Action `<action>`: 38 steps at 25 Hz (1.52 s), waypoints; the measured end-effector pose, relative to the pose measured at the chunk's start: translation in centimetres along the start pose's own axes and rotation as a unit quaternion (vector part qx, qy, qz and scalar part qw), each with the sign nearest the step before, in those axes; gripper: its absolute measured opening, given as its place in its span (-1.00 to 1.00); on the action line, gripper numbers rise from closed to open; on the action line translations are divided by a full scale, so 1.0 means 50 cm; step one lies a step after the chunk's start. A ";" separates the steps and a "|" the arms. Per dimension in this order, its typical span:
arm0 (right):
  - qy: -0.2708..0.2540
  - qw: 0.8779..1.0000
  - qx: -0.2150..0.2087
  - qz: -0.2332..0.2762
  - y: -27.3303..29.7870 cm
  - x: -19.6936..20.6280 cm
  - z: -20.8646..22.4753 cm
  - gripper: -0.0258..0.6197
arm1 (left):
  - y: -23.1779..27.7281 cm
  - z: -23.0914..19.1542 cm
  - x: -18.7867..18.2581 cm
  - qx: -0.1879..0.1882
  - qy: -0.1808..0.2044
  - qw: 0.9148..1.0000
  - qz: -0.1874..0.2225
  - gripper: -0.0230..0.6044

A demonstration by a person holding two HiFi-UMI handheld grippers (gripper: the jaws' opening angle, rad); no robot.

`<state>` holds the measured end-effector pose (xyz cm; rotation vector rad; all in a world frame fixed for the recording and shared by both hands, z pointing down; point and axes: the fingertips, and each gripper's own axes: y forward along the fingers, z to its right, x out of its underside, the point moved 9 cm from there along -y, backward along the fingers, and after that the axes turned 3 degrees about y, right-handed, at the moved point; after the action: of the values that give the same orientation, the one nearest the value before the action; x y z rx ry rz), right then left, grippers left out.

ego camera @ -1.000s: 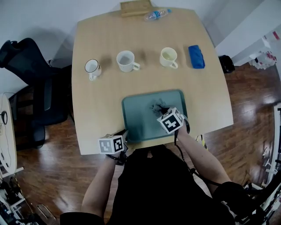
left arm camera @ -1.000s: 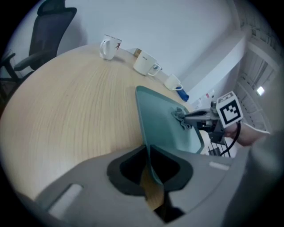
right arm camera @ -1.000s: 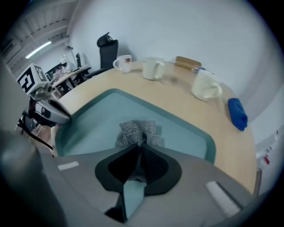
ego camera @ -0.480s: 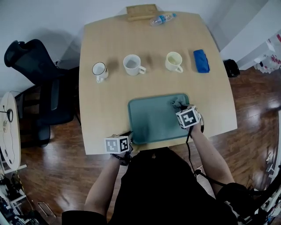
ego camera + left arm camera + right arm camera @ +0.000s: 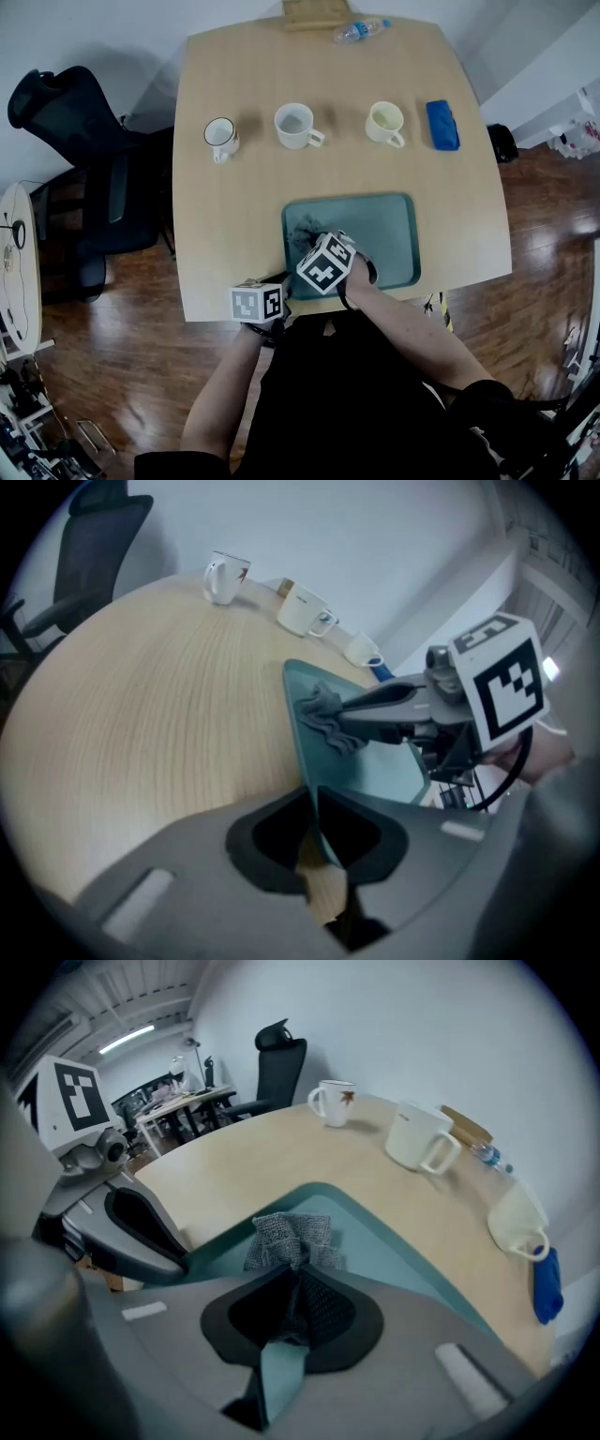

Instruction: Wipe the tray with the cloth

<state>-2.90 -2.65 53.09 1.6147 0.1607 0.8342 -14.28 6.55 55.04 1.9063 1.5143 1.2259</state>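
**A:** Nearest the person first. State of the left gripper?
**B:** It sits at the near edge of the table. Its jaws are closed on the rim of the tray at the near left corner, and the teal rim runs straight in between them.

**A:** And the right gripper?
**B:** It is over the tray's left end, pointing steeply down. Its jaws are almost together, pinching a bunch of the grey cloth — the weave fills the gap between the pads.

**A:** Where is the cloth?
**B:** Inside the tray, in the left part. Loose folds spread on the tray floor just past the jaw tips. The tray's right part is bare. The tray lies flat by the table's near edge.

**A:** Further out?
**B:** There is a row across mid-table, well apart from the tray. From left to right it holds a dark-rimmed mug, a white mug, a cream mug and a blue bundle. What the bundle is, I cannot tell.

**A:** Far edge?
**B:** A plastic bottle lies on its side beside a wooden board. Off to the left of the table is a black office chair.
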 end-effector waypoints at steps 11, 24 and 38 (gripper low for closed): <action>0.021 1.000 -0.009 0.001 0.012 -0.011 0.026 -0.80 | 0.000 -0.009 0.003 0.011 0.001 1.000 -0.007 -0.80; 0.166 0.979 0.118 -0.030 -0.104 0.231 0.325 -0.80 | 0.000 0.000 0.002 -0.001 0.009 1.000 -0.014 -0.80; 0.187 0.968 0.157 -0.050 -0.098 0.182 0.336 -0.80 | 0.015 0.000 -0.070 -0.061 0.101 0.992 -0.049 -0.60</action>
<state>15.39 -10.09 52.65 1.7087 0.6666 1.0690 -13.93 3.06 54.28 1.6527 1.5720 1.4667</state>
